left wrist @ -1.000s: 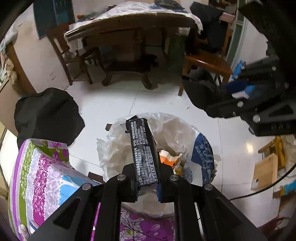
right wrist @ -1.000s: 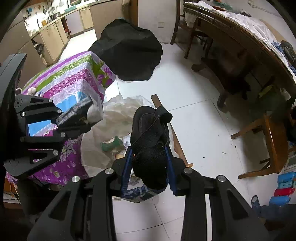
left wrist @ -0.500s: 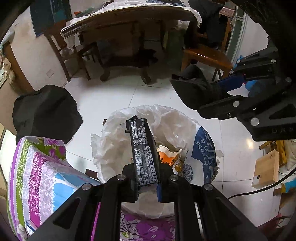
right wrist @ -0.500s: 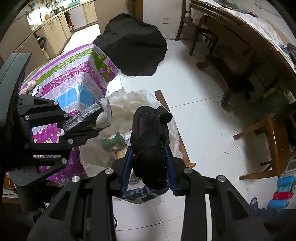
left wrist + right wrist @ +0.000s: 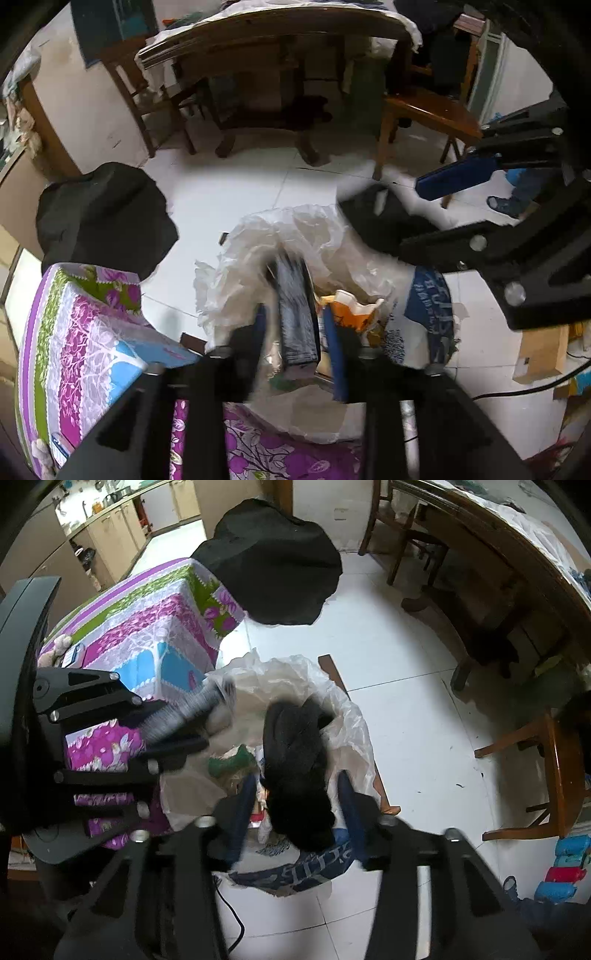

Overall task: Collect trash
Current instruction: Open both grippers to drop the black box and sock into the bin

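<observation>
Between the opening jaws of the left gripper (image 5: 295,341) a black wrapper (image 5: 296,317) slips lengthwise toward the lined bin (image 5: 332,240) directly below; the right gripper (image 5: 301,805), also opening, frees a black bundle (image 5: 299,771) over it

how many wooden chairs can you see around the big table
2. One wooden chair stands on the right of the big table in the left wrist view; another chair is at its left end. More may be hidden.
</observation>
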A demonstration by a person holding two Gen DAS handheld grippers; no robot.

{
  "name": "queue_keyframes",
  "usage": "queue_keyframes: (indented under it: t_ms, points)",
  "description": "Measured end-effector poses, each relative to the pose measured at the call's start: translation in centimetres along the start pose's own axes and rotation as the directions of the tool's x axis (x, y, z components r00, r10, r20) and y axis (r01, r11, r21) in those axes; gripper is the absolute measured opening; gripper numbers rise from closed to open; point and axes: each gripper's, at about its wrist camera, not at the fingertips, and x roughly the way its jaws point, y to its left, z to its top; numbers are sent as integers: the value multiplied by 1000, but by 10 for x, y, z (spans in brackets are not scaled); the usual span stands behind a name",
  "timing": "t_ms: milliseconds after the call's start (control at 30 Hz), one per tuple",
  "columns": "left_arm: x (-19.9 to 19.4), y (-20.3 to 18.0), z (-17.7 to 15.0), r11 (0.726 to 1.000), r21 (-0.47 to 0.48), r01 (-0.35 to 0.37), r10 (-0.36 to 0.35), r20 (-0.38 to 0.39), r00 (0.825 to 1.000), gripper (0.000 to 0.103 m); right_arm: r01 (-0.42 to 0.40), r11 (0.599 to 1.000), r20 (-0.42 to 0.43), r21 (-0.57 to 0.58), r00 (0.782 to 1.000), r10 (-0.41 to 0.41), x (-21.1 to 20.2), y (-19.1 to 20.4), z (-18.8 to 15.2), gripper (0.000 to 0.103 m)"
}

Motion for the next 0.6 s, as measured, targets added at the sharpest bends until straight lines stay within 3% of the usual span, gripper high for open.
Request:
queue_keyframes:
  t_ms: [600]
  points:
    - [6, 10, -21, 998, -44, -37, 36, -19, 999, 41, 26, 1000, -8, 15, 1000, -26, 9, -6, -11, 47]
